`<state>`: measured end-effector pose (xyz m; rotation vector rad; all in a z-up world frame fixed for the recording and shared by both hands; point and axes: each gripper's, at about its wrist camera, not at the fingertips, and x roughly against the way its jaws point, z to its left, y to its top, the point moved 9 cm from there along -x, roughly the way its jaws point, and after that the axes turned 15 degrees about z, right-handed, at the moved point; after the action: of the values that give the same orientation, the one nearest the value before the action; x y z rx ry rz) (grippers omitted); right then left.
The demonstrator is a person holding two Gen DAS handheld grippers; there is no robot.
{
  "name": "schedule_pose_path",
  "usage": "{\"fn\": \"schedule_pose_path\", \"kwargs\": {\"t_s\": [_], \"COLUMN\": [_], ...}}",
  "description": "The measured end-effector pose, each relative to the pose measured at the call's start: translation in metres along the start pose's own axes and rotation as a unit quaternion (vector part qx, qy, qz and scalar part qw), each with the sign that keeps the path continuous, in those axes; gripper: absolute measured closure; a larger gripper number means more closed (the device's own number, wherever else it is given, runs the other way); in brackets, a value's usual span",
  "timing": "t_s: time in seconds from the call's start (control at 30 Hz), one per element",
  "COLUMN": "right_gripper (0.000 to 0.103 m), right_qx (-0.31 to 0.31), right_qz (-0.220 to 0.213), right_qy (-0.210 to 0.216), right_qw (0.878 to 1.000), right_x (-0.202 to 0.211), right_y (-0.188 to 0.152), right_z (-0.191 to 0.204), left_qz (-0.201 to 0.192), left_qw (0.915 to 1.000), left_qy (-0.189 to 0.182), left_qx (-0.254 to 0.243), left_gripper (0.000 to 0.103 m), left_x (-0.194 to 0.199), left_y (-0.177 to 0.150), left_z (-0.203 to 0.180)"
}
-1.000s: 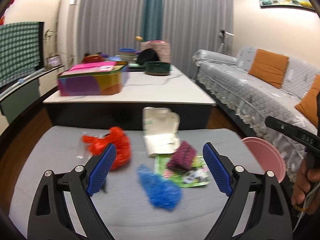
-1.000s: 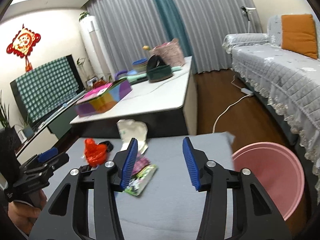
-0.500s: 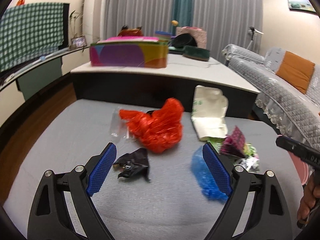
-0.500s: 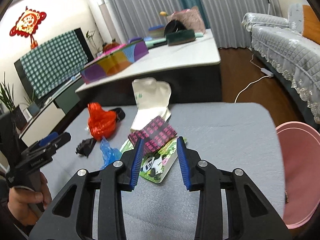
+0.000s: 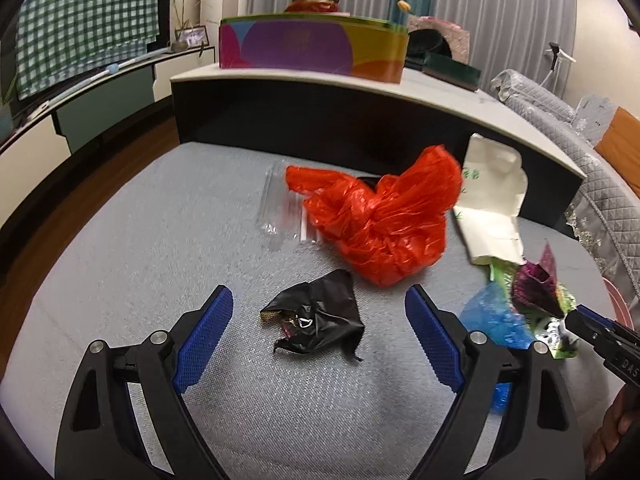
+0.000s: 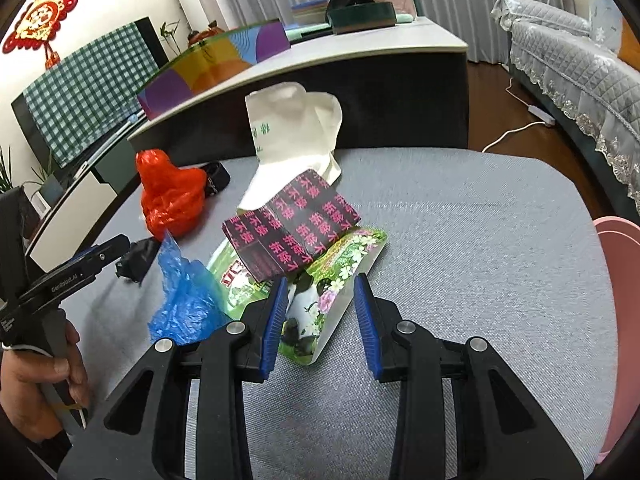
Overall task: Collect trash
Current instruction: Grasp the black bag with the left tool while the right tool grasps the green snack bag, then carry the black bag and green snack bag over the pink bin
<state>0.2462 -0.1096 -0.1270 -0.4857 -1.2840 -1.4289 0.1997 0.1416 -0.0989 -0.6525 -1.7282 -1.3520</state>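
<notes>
- Both hands have dropped closer to the grey cloth-covered surface [image 5: 160, 240] since a second ago, so the litter fills more of each view.
- I hold my left gripper [image 5: 320, 336] spread wide and empty, bracketing the crumpled black foil wrapper [image 5: 316, 324], presumably my next pick.
- My right gripper [image 6: 320, 312] has just been narrowing; the green flowered panda pouch [image 6: 320, 300] lies between its fingers, not yet pinched.
- I judge the pink round bin [image 6: 620, 320] at far right is the destination.

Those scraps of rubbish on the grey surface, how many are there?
7: red bag, clear wrapper left of it, black wrapper in front, cream bag behind, blue plastic, pink-lettered black packet atop the green pouch. More may hide underneath.
</notes>
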Motion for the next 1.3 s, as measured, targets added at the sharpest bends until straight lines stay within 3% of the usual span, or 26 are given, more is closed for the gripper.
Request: {"fn": "schedule_pose_path", "kwargs": {"t_s": [0.13,0.3,0.43,0.6,0.9,1.3], "right_gripper": [0.069,0.084,0.092,0.097,0.101,0.102], "right_qx": [-0.001,0.003,0.008,0.016,0.025,0.046], "right_qz": [0.004,0.006,0.003,-0.017,-0.061,-0.121], "right_qy": [0.004,0.001,0.001,0.003,0.0,-0.037], "right_qw": [1.0,1.0,1.0,1.0,0.998,0.991], "right_x": [-0.002,-0.003,0.001,0.017,0.061,0.125], "right_y": [0.001,0.002,0.002,0.006,0.005,-0.007], "right_z": [0.001,0.001,0.003,0.005,0.007,0.005], "left_qz": [0.02,0.039,0.057,0.055,0.025,-0.012], "left_qw": [0.9997,0.9992,0.9984,0.9985,0.9989,0.9968], "left_qy": [0.006,0.01,0.004,0.003,-0.005,-0.026], "left_qx": [0.008,0.006,0.005,-0.001,-0.038,-0.075], "left_gripper": [0.019,0.026,0.043,0.051,0.052,0.052], "left_x": [-0.011,-0.018,-0.023,-0.021,0.004,0.047], "left_y": [-0.003,-0.007,-0.01,-0.012,-0.018,-0.025], "left_z": [0.004,0.003,0.001,-0.002,-0.027,-0.055]}}
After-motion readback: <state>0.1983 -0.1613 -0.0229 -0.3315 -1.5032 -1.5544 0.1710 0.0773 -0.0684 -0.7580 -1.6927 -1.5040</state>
